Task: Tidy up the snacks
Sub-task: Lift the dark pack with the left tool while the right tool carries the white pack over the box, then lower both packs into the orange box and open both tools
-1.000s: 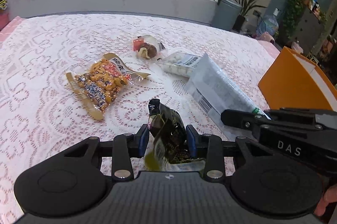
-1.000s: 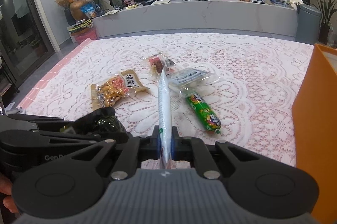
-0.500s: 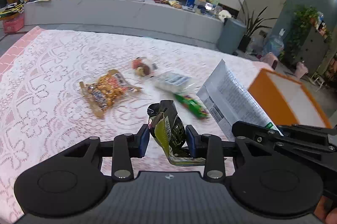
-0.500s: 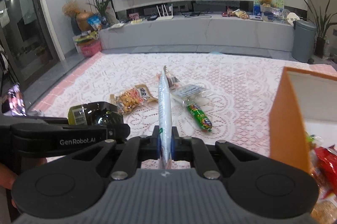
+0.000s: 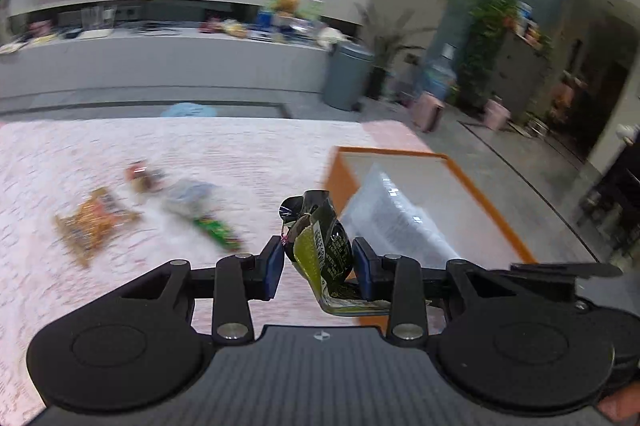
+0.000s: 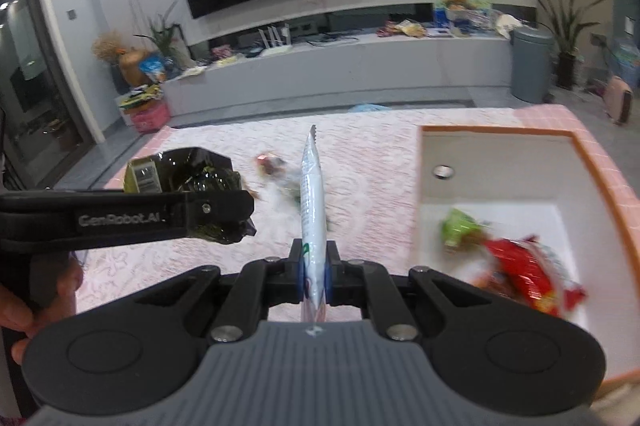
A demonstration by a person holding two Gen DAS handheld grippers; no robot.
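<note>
Dark green crinkled snack pouch [image 5: 320, 250] clamped in left gripper [image 5: 318, 268], held above lace tablecloth [image 5: 120, 290]. Flat white packet [image 6: 312, 210] pinched edge-on in fully closed right gripper [image 6: 313, 276]. Orange bin [image 6: 600, 182], white inside, holding red wrapper [image 6: 528, 274] and green pack [image 6: 458, 226]. Orange-mix bag [image 5: 94, 224], green tube [image 5: 216, 230] left on cloth. Versus a second ago: both grippers higher, nearer bin, interior now visible.
</note>
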